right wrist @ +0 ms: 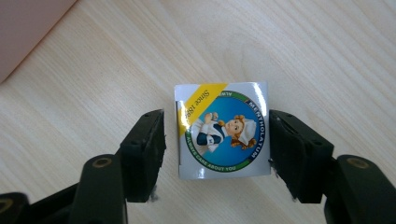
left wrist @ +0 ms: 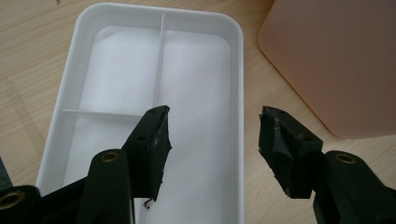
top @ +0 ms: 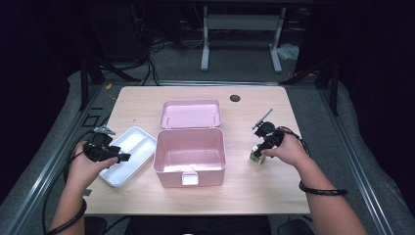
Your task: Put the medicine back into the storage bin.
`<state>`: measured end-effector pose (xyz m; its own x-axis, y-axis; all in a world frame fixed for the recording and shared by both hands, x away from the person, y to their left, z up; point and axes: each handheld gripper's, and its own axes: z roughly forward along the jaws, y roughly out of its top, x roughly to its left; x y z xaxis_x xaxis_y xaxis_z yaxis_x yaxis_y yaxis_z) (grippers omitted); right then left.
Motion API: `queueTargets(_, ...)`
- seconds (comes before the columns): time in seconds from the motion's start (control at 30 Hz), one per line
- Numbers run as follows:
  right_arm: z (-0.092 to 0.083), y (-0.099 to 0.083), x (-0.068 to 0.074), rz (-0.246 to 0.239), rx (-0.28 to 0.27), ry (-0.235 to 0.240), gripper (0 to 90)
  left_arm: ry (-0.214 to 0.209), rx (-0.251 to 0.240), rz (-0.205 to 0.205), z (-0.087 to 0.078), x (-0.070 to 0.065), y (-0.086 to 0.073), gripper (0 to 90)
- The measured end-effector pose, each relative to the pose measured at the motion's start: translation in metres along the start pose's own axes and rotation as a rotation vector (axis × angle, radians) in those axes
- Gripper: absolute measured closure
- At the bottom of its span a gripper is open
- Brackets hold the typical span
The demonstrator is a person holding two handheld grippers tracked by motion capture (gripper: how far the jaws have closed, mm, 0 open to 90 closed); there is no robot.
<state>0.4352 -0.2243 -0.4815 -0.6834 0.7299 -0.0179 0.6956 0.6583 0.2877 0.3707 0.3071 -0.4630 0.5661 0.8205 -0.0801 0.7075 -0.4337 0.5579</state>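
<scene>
Right hand-held gripper spread around Mentholatum box — I'd centre it, then squeeze flat sides; left hand-held gripper spread — idle.

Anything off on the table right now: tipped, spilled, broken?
Nothing spilled or broken. The pink box sits open and square, its lid back flat. The white tray lies slanted beside it. The small carton stands between the right hand-held gripper jaws, left jaw not touching.

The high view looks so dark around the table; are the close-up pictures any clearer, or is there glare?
High view: table lit, surroundings nearly black, pink box soft. Right gripper view: small box sharp, with white glare on its glossy edges. Left gripper view: white tray bright, slightly washed out.
</scene>
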Motion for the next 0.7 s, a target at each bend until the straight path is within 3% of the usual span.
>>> queueTargets(0.07,-0.0005,0.0003,-0.0008,0.004,0.010,-0.005,44.5,-0.001,0.001,-0.002,0.0001,0.0000,0.0000,43.3)
queueTargets(0.27,-0.0009,0.0015,-0.0037,0.030,0.032,0.009,45.1,-0.005,0.002,-0.007,0.0005,0.0003,-0.0004,43.2)
queueTargets(0.7,-0.0007,0.0079,-0.0031,0.003,0.066,0.001,46.5,-0.008,0.004,-0.004,0.0012,0.0015,-0.0008,43.2)
